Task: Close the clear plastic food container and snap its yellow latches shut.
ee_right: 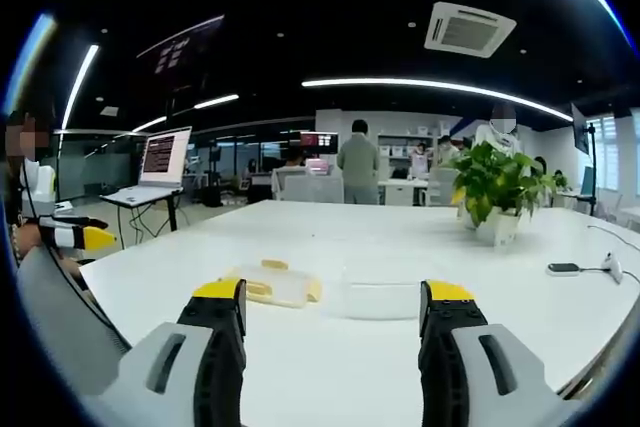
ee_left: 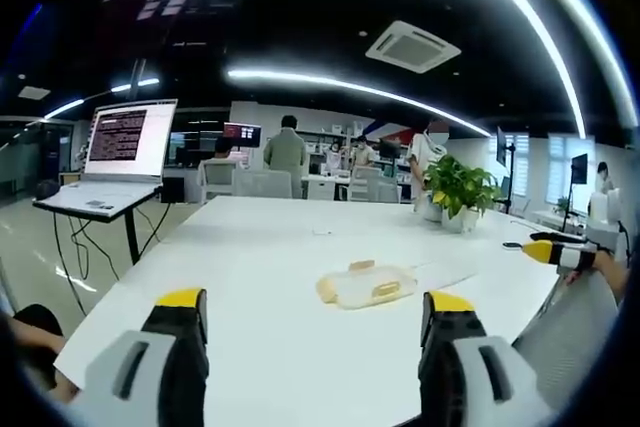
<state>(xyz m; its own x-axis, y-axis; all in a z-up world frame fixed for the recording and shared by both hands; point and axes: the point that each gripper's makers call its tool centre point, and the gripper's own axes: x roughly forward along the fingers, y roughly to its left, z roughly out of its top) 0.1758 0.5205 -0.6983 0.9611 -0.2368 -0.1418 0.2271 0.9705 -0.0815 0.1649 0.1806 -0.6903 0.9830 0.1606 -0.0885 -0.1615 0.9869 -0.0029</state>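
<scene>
Both grippers hang above the table (ee_left: 260,247) with jaws wide apart, holding nothing. The container (ee_left: 365,284) lies ahead of the left gripper (ee_left: 315,332), just right of centre; for the right gripper (ee_right: 333,332) it sits ahead and left, its lid (ee_right: 380,299) lying flat alongside. Best approach: bring both in low, seat the lid squarely, then press the 2 visible latches (ee_left: 384,290).

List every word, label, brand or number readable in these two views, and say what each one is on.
None can be read.
Laptop screen: lines of text, too small and blurred.
Wall monitor: coloured content, illegible.
Dark ceiling panel: faint light marks, illegible.
Clear food container: no label visible.
</scene>
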